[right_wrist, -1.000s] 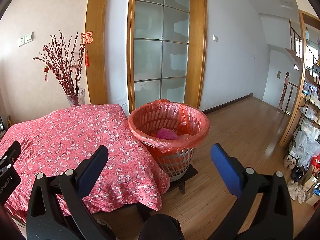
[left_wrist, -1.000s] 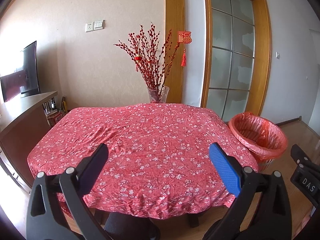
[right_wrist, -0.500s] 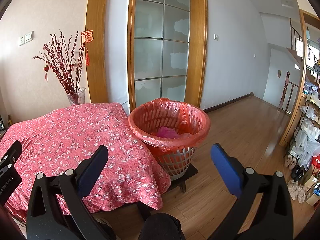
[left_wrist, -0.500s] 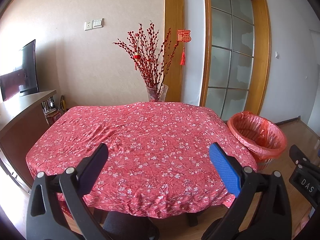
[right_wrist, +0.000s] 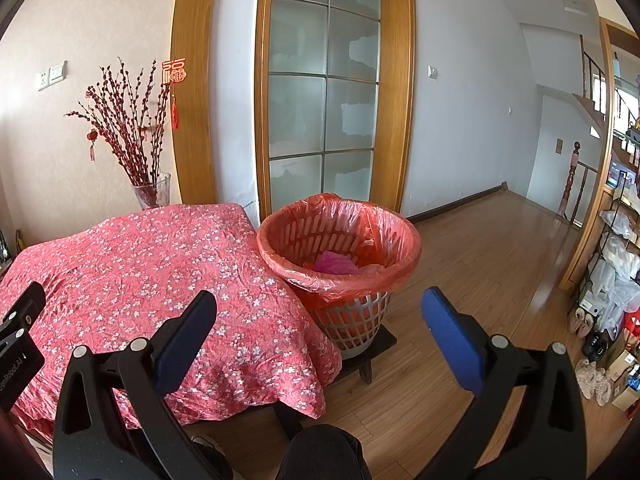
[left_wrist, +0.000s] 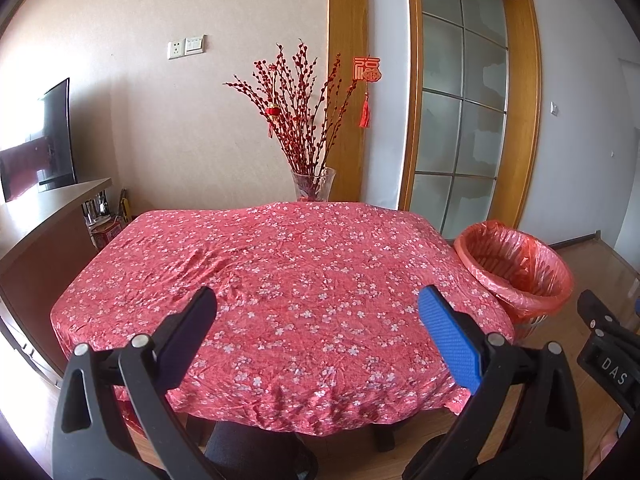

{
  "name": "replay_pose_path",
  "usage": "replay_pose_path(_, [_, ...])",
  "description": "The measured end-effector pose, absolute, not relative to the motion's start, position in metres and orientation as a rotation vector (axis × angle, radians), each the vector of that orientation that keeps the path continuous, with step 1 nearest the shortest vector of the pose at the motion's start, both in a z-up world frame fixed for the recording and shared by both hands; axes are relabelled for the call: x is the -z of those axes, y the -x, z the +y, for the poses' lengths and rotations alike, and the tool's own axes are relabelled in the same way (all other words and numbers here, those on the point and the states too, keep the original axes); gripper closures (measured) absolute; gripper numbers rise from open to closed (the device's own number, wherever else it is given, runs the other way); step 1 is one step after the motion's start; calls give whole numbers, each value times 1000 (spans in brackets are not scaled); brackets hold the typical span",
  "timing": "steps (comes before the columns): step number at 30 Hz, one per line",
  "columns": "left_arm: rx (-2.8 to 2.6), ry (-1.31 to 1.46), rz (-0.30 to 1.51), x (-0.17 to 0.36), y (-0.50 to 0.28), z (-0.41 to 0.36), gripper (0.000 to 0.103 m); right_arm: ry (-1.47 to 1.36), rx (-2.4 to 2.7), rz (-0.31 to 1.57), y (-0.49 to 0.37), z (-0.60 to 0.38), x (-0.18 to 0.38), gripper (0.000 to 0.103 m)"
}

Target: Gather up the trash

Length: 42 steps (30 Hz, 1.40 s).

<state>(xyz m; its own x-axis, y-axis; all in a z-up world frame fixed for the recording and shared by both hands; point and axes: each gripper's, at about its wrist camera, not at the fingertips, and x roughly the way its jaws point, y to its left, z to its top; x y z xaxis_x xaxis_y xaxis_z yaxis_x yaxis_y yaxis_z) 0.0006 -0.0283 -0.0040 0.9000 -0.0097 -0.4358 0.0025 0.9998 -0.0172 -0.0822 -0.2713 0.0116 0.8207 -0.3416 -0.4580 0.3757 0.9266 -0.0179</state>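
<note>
Left wrist view: the left hand-held gripper [left_wrist: 316, 320] hangs spread and empty above the tabletop [left_wrist: 280, 264], whose red floral cloth shows no trash; a glass vase [left_wrist: 313, 185] of red branches stands at the far edge.

Right wrist view: the right hand-held gripper [right_wrist: 318, 320] is spread too; the bin [right_wrist: 340, 256], just beside the tabletop, holds a crumpled pink piece [right_wrist: 336, 263], probably light and soft, best pinched at a fold; the thin liner could snag.
</note>
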Motion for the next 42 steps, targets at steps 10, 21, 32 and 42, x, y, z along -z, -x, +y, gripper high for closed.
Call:
replay_pose_path(10, [8, 16, 452, 4, 0, -30, 5, -75, 383, 474, 82, -271, -11, 2])
replay_pose_path(21, [10, 14, 453, 6, 0, -30, 5, -76, 379, 477, 83, -272, -8, 2])
replay_pose_path(32, [11, 13, 451, 5, -2, -28, 5, -77, 379, 479, 83, -271, -8, 2])
replay_pose_path(42, [12, 8, 450, 6, -2, -28, 5, -78, 379, 480, 83, -271, -8, 2])
